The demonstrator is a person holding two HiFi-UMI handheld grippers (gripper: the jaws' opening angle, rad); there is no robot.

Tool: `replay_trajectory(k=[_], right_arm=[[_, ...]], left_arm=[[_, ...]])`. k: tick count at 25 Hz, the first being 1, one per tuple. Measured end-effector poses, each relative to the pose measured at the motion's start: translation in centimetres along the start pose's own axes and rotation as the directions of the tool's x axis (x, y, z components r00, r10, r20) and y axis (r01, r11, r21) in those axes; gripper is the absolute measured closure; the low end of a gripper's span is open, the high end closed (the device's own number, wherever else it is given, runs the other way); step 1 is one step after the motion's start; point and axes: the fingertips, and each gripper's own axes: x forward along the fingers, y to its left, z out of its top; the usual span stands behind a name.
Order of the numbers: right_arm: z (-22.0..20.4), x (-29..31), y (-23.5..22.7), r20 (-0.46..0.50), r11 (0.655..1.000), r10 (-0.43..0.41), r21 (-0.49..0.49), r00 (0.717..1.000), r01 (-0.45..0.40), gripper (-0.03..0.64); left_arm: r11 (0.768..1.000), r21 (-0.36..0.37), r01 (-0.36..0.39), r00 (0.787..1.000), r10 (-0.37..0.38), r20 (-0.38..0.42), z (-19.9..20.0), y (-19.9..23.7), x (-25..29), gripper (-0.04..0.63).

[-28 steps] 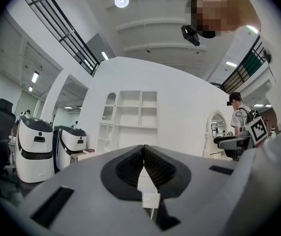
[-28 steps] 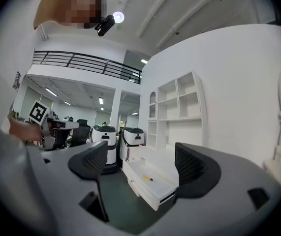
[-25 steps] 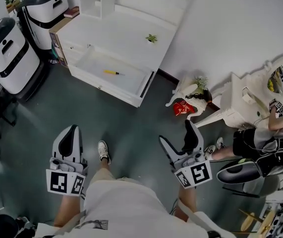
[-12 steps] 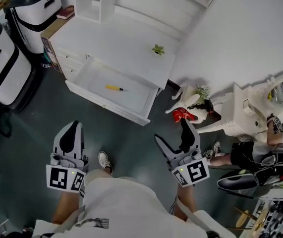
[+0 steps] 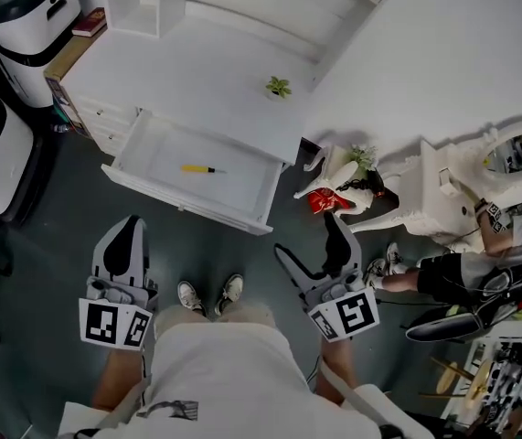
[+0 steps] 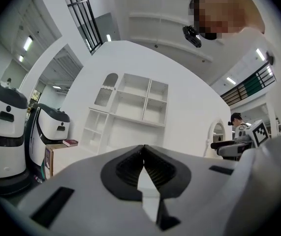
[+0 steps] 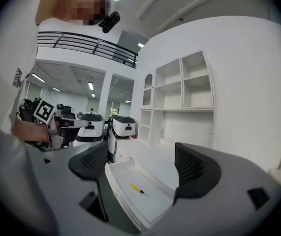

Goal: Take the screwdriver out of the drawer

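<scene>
The right claw (image 5: 308, 243) is released, jaws wide, facing the open drawer (image 5: 187, 208) where a yellow-handled screwdriver (image 5: 197, 168) lies; the left claw (image 5: 131, 229) is clenched, empty.

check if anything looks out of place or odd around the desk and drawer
Nothing is spilled or broken. The drawer stands pulled out of the white desk, holding only a yellow-handled screwdriver. A red packet lies on the floor by the desk's corner, and it looks dropped.
</scene>
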Motion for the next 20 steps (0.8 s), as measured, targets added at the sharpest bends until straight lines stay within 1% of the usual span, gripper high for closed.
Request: replay_trajectory(k=[3, 5, 7, 10, 13, 16, 18, 20], right_arm=[[-0.6, 0.8, -1.4, -0.002, 1.0, 0.005, 0.006, 1.0, -0.005, 0.198], [-1.1, 1.7, -2.2, 0.0, 1.0, 0.016, 0.011, 1.0, -0.016, 0.199], [-1.9, 2.9, -2.6, -0.003, 0.999, 0.051, 0.017, 0.999, -0.051, 0.199], [-3.4, 5.4, -3.1, -0.025, 0.99, 0.138, 0.024, 0.99, -0.137, 0.199], [-4.0, 8.1, -3.9, -0.041, 0.977, 0.212, 0.009, 0.976, -0.212, 0.199], [-4.8, 10.4, -4.4, -0.053, 0.961, 0.275, -0.004, 0.96, -0.275, 0.199], [-5.8, 11.8, -4.6, -0.085, 0.945, 0.324, -0.015, 0.942, -0.326, 0.199], [-6.9, 12.9, -4.5, -0.12, 0.922, 0.381, -0.02, 0.917, -0.386, 0.199]], left_arm=[[1.0, -0.012, -0.009, 1.0, 0.009, -0.003, -0.5, -0.3, 1.4, 0.58], [1.0, -0.007, -0.012, 1.0, 0.012, -0.008, -0.8, -0.8, 2.0, 0.58], [0.999, 0.005, -0.032, 0.999, 0.032, -0.019, -1.2, -1.0, 2.4, 0.58], [0.995, 0.024, -0.098, 0.995, 0.098, -0.01, -0.6, -0.7, 3.0, 0.58], [0.986, 0.067, -0.152, 0.988, 0.152, 0.017, 0.6, -0.4, 4.1, 0.58], [0.975, 0.074, -0.21, 0.978, 0.208, 0.031, 0.9, 0.0, 4.8, 0.58], [0.967, 0.078, -0.242, 0.97, 0.24, 0.034, 0.7, -0.1, 5.3, 0.58], [0.957, 0.083, -0.277, 0.961, 0.275, 0.039, 0.6, -0.1, 5.5, 0.58]])
